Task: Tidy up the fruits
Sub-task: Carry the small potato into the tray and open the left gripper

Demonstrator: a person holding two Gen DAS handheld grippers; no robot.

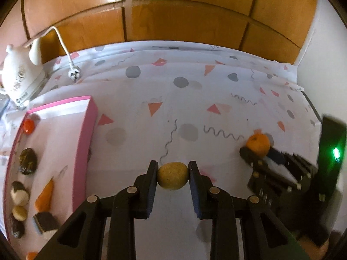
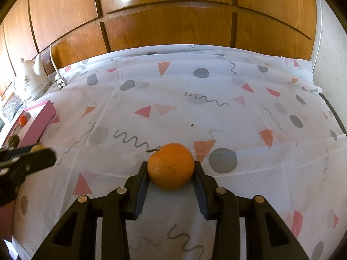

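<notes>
My left gripper point(image 1: 172, 170) is shut on a small round yellow-brown fruit point(image 1: 172, 176), held over the patterned tablecloth. My right gripper point(image 2: 171, 169) is shut on an orange point(image 2: 171, 165) with a short stem. In the left wrist view the orange point(image 1: 258, 144) and the right gripper point(image 1: 259, 156) appear at the right. In the right wrist view the left gripper point(image 2: 38, 151) shows at the left edge with the yellow fruit point(image 2: 36, 147) between its fingers. A pink tray point(image 1: 83, 143) lies at the left and holds a carrot point(image 1: 45, 196), a small red fruit point(image 1: 28, 126) and several dark and pale items.
A white electric kettle point(image 1: 20, 75) stands at the back left, its cord and plug point(image 1: 73, 74) on the cloth. Wooden cabinet doors point(image 2: 173, 17) rise behind the table. The table's right edge point(image 2: 334, 112) runs beside a pale wall.
</notes>
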